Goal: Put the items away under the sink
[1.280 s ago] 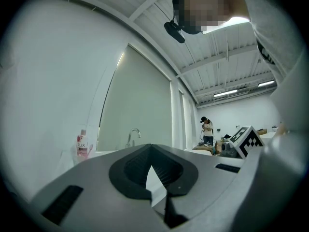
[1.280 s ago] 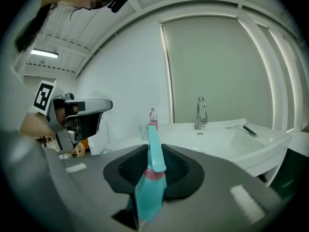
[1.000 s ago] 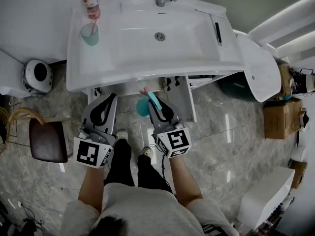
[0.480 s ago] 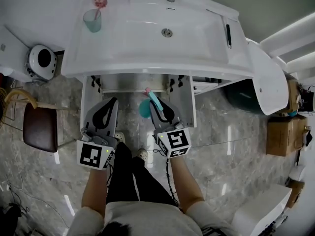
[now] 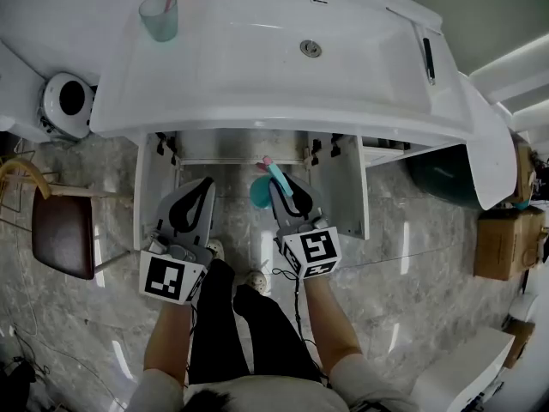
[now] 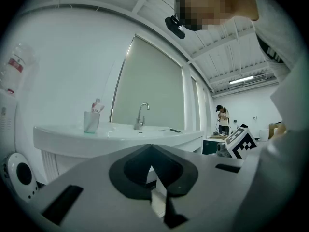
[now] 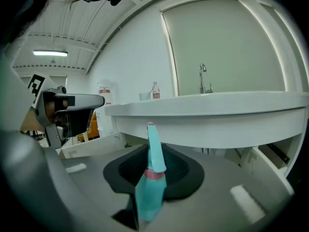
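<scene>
My right gripper (image 5: 280,185) is shut on a teal brush-like item (image 5: 273,177) with a pink tip and a round teal end (image 5: 256,193). In the right gripper view the teal item (image 7: 153,164) stands up between the jaws, pointing at the sink's underside. The left gripper (image 5: 202,185) is beside it on the left, shut with nothing in it; in its own view the left gripper (image 6: 152,164) has its pads together. Both are held just in front of the open cabinet (image 5: 249,148) under the white sink (image 5: 257,67). The cabinet's inside is mostly hidden by the basin.
The cabinet doors stand open at the left (image 5: 144,197) and right (image 5: 352,197). A teal cup (image 5: 159,15) and a black item (image 5: 427,48) are on the sink top. A brown chair (image 5: 62,243), a white round appliance (image 5: 67,101), a dark bin (image 5: 446,183) and a cardboard box (image 5: 502,243) stand around.
The view has shifted so the sink sits higher and the open cabinet shows more. Both grippers stay side by side before it, the right one still holding the teal item.
</scene>
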